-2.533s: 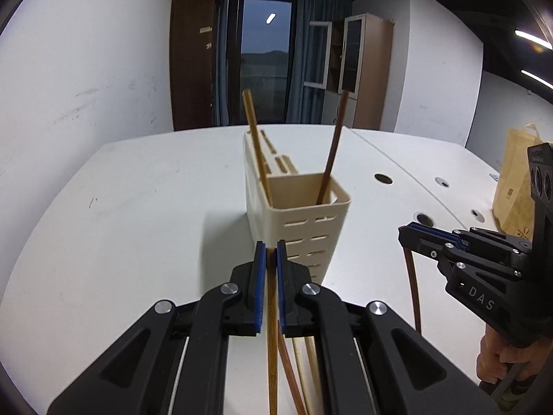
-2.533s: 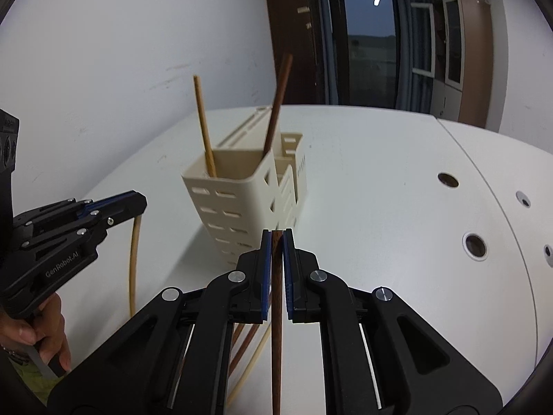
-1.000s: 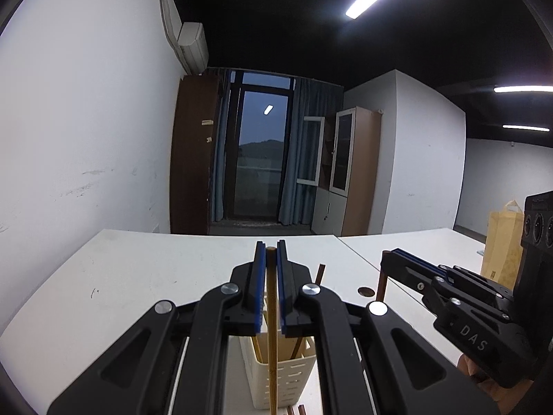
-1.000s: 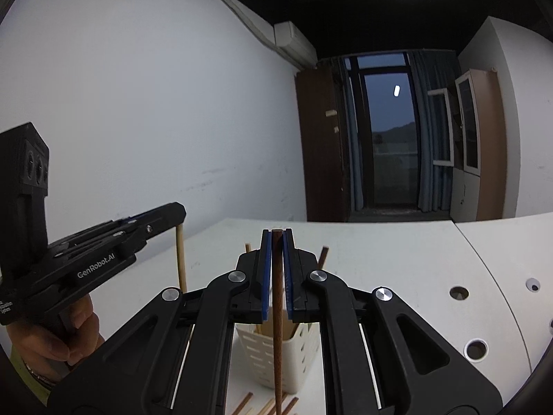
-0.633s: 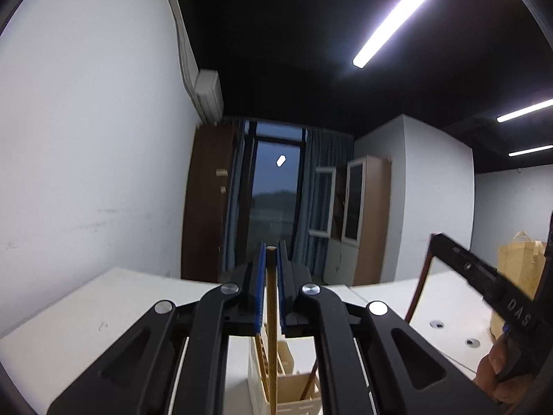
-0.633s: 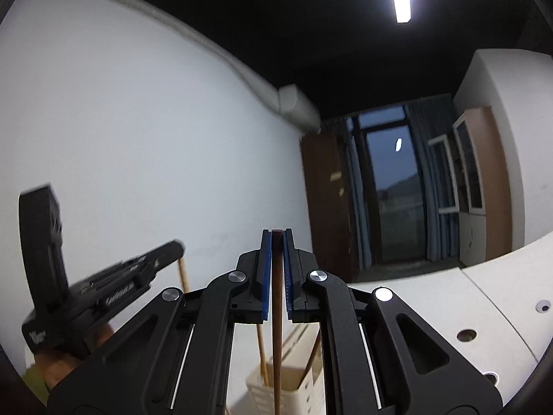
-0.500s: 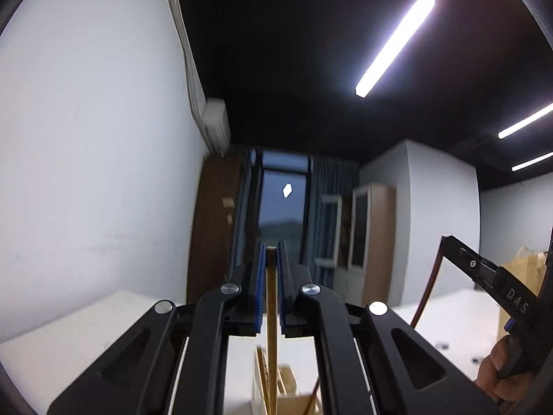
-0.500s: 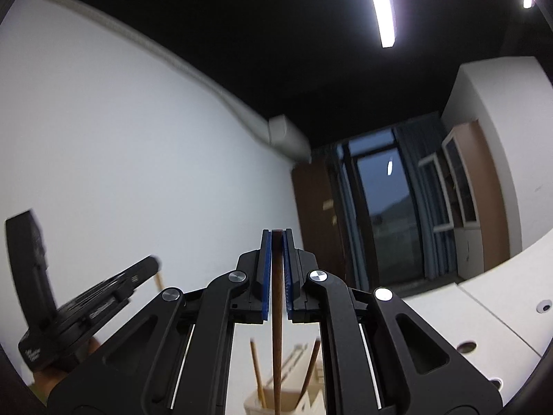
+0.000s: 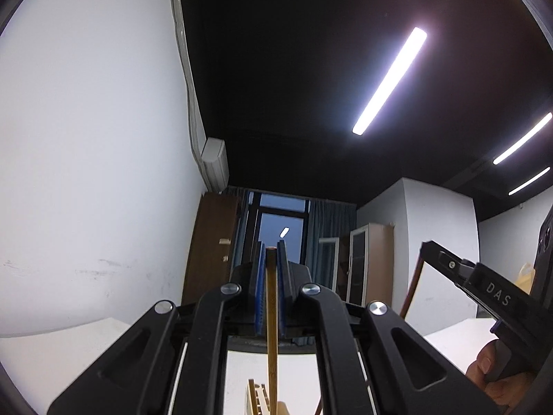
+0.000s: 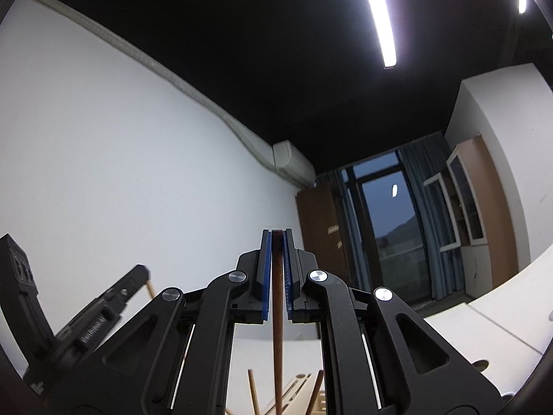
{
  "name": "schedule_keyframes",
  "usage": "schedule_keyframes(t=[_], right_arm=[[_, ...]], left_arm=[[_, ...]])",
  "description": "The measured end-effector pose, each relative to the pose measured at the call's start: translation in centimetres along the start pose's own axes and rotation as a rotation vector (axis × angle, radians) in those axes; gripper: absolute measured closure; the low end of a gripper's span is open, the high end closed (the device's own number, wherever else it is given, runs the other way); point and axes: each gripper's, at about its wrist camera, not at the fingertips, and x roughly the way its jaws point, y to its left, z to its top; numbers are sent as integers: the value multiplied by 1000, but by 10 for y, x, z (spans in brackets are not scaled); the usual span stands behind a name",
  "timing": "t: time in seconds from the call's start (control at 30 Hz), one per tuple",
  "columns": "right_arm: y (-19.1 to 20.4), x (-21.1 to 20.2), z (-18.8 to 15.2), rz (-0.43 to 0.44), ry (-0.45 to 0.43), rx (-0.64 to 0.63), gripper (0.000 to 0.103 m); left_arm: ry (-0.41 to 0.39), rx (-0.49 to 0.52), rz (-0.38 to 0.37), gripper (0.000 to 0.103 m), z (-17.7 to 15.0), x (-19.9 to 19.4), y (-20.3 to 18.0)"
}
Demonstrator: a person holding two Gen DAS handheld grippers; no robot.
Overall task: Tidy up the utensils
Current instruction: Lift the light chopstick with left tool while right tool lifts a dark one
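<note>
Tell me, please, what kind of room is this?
Probably an office or meeting room: long ceiling light strips, a wall air conditioner, a glass-door cabinet and white tables with cable holes.

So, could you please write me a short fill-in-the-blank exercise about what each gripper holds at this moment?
1. The left gripper is shut on a ____-coloured chopstick.
2. The right gripper is shut on a ____ brown chopstick.
3. Both held sticks point down toward the cream ____ at the bottom edge.

Missing words: light; dark; holder
</note>
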Motion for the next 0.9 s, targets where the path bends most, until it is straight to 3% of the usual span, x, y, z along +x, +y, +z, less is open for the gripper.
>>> schedule_keyframes(t=[0.3, 0.43, 0.9], right_arm=[[-6, 33, -23, 3, 131, 8, 97], [0, 39, -30, -7, 171, -18, 97], [-2, 51, -49, -30, 335, -24, 97]], left_arm=[[190, 45, -4, 97, -28, 40, -4], [261, -28, -37, 97, -32, 49, 6], [367, 23, -4, 97, -61, 73, 12]])
